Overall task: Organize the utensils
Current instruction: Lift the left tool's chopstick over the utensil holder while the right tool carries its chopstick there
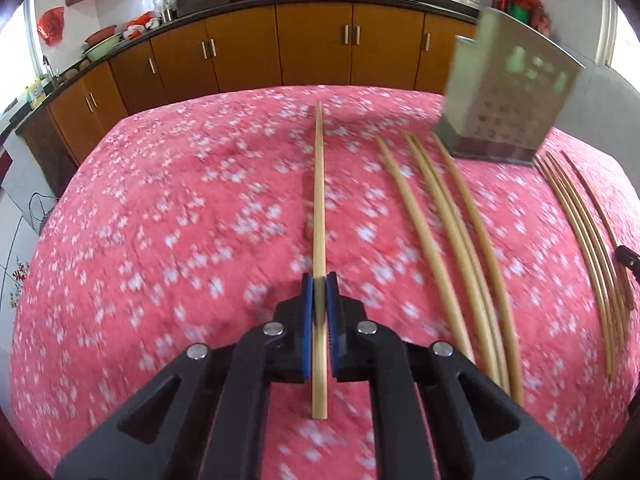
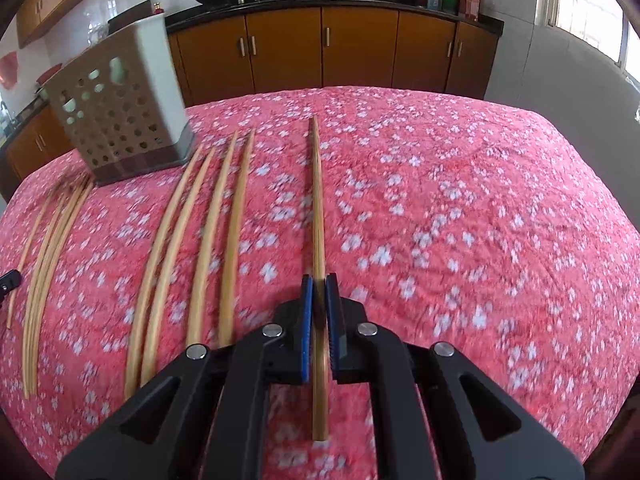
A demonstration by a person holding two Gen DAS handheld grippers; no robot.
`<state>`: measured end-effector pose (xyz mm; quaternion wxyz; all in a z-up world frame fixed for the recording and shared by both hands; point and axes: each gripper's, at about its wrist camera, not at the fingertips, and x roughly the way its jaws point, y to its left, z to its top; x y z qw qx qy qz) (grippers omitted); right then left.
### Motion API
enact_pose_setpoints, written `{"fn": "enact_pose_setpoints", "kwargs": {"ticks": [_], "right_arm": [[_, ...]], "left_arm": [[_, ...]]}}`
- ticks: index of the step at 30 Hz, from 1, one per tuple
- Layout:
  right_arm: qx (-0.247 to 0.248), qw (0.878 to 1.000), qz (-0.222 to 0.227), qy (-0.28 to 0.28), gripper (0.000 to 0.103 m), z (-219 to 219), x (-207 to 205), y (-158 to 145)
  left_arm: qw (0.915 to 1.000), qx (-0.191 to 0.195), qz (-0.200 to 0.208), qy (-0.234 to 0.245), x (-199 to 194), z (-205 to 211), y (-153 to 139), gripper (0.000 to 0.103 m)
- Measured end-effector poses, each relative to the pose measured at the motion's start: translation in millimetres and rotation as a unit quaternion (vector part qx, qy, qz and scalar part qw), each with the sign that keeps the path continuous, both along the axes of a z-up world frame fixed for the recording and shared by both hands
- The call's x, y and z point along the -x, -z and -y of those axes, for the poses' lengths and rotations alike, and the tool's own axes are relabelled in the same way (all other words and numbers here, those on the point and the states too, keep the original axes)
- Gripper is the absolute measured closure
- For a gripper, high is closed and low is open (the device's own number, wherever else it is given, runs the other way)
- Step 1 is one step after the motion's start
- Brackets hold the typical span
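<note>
Left tool (image 1: 319,280) clamped on one chopstick (image 1: 319,184), blue pads pinching it near its thick end, thin end pointing away over the pink floral cloth (image 1: 180,208). No earlier view given, so only the closed grip is stated. Right tool (image 2: 319,280) likewise shut on its own chopstick (image 2: 317,200), same lengthwise hold between the pads. Both held sticks look raised off the cloth, though blur makes that hard to confirm. Loose chopsticks lie on the counter: a group of four (image 1: 452,240) just right of the left tool, and a thinner bunch (image 1: 580,232) further right near the edge. In the right wrist view the four (image 2: 192,248) sit left of the tool, the bunch (image 2: 48,248) beyond. Perforated holder (image 1: 508,92) stands upright at the far ends of the loose sticks, between the two groups. Brown cabinets (image 1: 312,48) behind.
</note>
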<state>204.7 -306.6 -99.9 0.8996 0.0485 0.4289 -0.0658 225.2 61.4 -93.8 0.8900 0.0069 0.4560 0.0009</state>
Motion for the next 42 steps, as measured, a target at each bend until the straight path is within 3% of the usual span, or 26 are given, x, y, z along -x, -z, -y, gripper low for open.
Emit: {"fn": "enact_pose_setpoints", "kwargs": {"ticks": [9, 36, 39, 42], "right_arm": [[-0.014, 1.0, 0.013, 0.016, 0.095, 17, -8, 3], [-0.014, 1.0, 0.013, 0.014, 0.094, 14, -5, 3], [-0.024, 1.0, 0.008, 0.009, 0.094, 15, 3, 2], [-0.02, 1.0, 0.014, 0.004, 0.094, 14, 12, 4]], "left_arm": [[0.9994, 0.03, 0.017, -0.008, -2, -22, 3, 0.091], [0.9993, 0.029, 0.024, -0.006, 1, -21, 5, 0.091], [0.9997, 0.0, 0.023, 0.0, 10, -19, 5, 0.091], [0.9997, 0.001, 0.024, 0.002, 19, -20, 5, 0.093]]}}
